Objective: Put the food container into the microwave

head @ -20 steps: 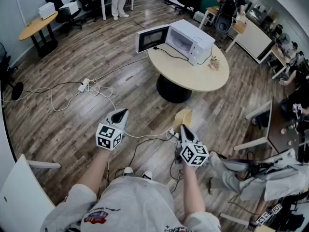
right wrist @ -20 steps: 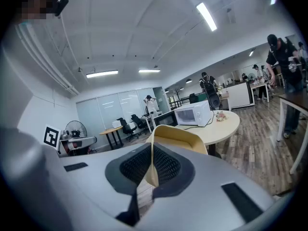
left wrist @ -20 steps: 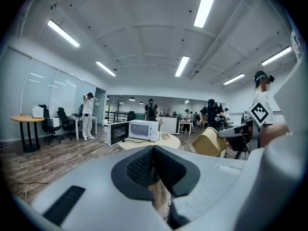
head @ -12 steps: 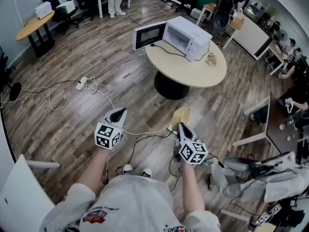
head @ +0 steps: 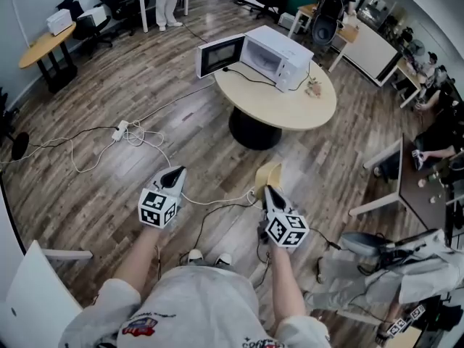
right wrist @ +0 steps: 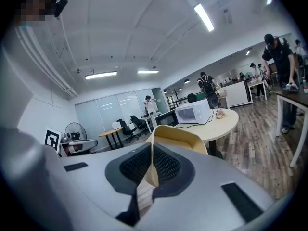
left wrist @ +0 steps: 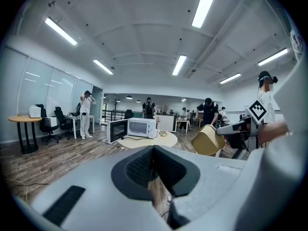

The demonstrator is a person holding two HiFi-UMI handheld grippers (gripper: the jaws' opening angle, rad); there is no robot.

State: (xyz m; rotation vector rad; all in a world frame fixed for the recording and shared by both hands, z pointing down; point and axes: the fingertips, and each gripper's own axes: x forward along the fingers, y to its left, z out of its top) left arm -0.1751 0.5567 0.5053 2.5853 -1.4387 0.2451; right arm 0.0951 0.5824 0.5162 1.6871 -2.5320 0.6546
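Ahead, across the wood floor (head: 109, 85), the open microwave (head: 272, 53) sits at the round table (head: 290, 111)'s far edge, while the right gripper (head: 267, 191) pinches the container (head: 270, 172)'s rim and the left gripper (head: 176, 174) is closed, empty.

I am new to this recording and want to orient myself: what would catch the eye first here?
A white microwave, its door open, stands on a round table at the top of the head view. Nearer, the right gripper pinches the wall of a tan food container, while the left gripper is shut on nothing.
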